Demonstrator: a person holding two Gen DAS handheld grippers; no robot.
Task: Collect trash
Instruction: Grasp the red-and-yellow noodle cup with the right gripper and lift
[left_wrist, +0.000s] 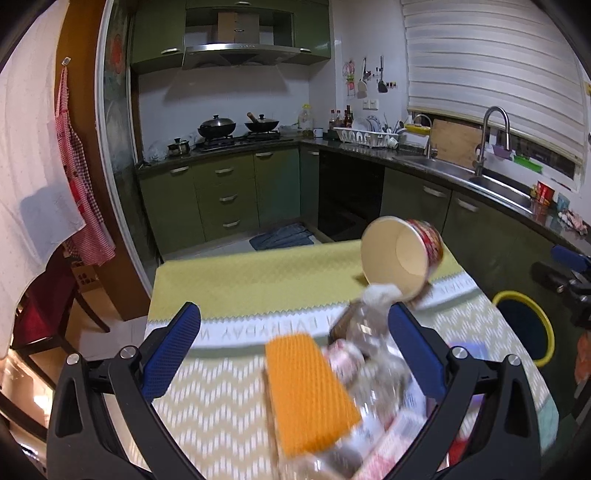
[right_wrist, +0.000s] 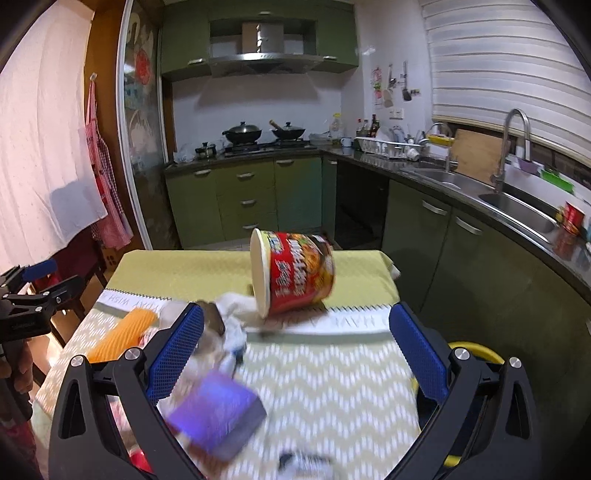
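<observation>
The left gripper (left_wrist: 293, 345) has its jaws spread wide and released, grasping nothing; the blue pads (left_wrist: 173, 354) stand on either side of a blurred heap at the lower centre of the left wrist view. In that heap an orange sponge (left_wrist: 310, 391) lies between the pads, and a clear bottle (left_wrist: 369, 332) lies just beside the right pad; whether it touches the pad cannot be told. Pink-and-white wrappers (left_wrist: 388, 439) below are too smeared to make out.

The right gripper (right_wrist: 295, 349) is likewise wide open and empty. A purple block (right_wrist: 218, 417) sits low in the right wrist view, near the left pad, blurred. A crumpled tissue (right_wrist: 236, 310) lies above it in the frame.

The noodle cup (right_wrist: 295, 273) lies tipped on its side at the centre of the right wrist view, its mouth turned left; in the left wrist view its empty inside (left_wrist: 397, 254) shows at right of centre.

All this rests on the desk (right_wrist: 332, 376), under a yellow and zigzag cloth. A yellow-rimmed bin (left_wrist: 524, 325) stands at the right edge of the desk, partly cut off by the gripper frame in the right wrist view (right_wrist: 476, 350).
</observation>
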